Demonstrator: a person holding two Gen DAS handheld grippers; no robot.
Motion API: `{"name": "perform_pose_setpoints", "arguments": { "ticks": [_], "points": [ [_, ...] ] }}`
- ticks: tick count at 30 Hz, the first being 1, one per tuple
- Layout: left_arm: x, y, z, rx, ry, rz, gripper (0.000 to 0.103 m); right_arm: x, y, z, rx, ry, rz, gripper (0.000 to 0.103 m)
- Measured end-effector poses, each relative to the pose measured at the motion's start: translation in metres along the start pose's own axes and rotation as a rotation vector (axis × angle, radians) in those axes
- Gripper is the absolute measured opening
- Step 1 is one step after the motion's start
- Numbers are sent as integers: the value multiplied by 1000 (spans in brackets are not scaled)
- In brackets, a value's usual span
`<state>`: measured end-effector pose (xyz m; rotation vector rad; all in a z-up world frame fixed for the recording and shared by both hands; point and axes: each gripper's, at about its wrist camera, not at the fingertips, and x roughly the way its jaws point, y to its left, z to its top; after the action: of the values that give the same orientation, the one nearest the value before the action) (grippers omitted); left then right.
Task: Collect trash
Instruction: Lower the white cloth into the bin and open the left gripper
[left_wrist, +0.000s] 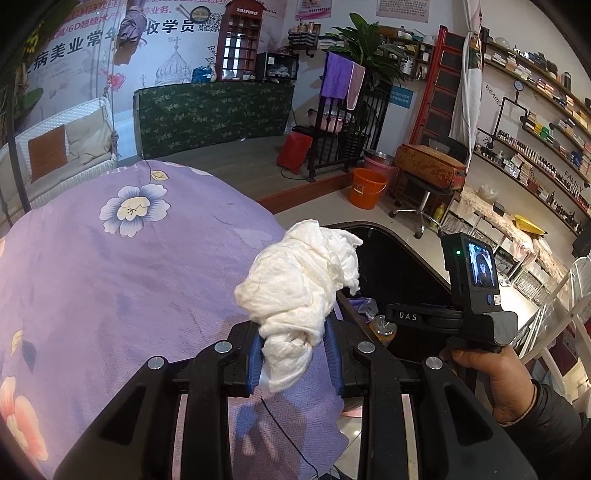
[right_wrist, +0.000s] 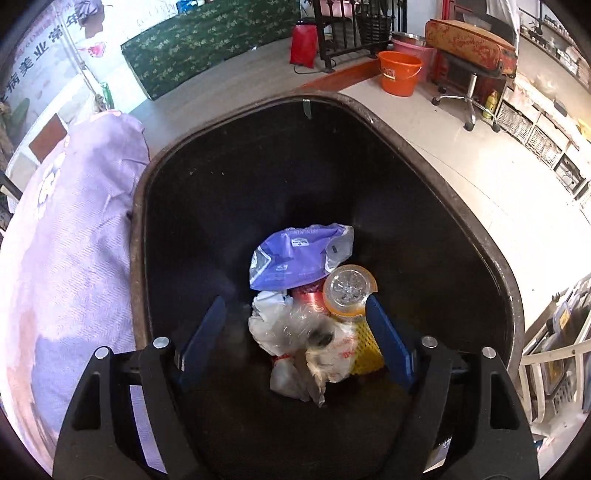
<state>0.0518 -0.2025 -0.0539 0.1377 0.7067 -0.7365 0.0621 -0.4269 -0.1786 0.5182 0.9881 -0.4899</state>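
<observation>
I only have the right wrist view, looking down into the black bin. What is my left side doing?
Observer: The left tongs are shut on a crumpled white tissue wad, above the purple floral bedspread.
Operator: Is that wad over the bin yet?
Observer: Not clearly; the black bin sits behind and right of it in the left view.
Operator: Anything between it and the bin?
Observer: The right tongs' handle, gripped by a hand, stands right of the wad, in front of the bin.
</observation>
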Motion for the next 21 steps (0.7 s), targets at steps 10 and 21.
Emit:
{"name": "perform_pose_setpoints", "arguments": {
  "ticks": [10, 21],
  "points": [
    [23, -18, 4, 34, 48, -65, 28, -46, -4, 13, 8, -162, -11, 80],
    [65, -57, 14, 77, 133, -161, 28, -86, -35, 23, 72, -280, -38, 81]
  ]
}}
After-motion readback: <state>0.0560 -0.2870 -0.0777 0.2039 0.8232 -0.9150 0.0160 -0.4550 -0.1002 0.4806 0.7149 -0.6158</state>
